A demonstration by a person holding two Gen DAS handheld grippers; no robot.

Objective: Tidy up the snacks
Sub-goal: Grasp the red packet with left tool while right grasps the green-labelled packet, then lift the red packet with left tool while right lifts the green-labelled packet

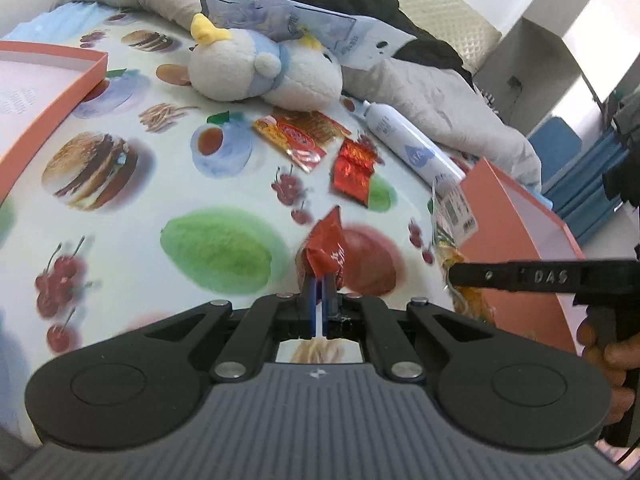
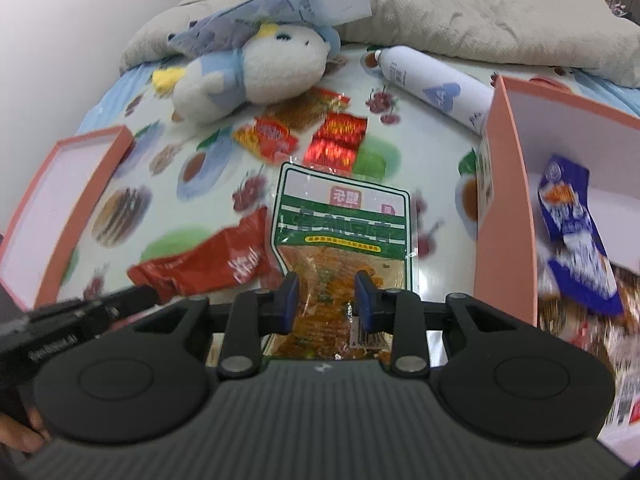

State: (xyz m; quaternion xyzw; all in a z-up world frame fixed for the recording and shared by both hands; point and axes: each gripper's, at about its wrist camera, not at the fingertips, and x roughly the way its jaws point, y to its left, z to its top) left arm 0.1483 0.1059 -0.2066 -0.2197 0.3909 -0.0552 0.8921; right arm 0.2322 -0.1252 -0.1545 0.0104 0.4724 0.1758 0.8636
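**Both packets lifted, box to the right**

The left tongs [image 1: 319,280] are clamped on the tail of a red packet [image 1: 326,254], which stands up from the pads with its long axis running away from the camera. The right tongs [image 2: 326,294] hold a green-topped pouch [image 2: 340,224] between their blue pads [image 2: 291,300]; the jaws stand partly apart with the pouch's clear lower end filling the gap, and they appear to pinch it, though blur makes the contact hard to confirm. The pouch's length also runs forward from the tongs. The pink box [image 2: 506,200] stands just right of the pouch and already holds a blue packet [image 2: 572,236]. The right hand is the nearer to it; the left must cross behind. Two more red snacks [image 2: 336,140] lie on the printed cloth [image 1: 120,248] near a plush toy [image 1: 256,72].
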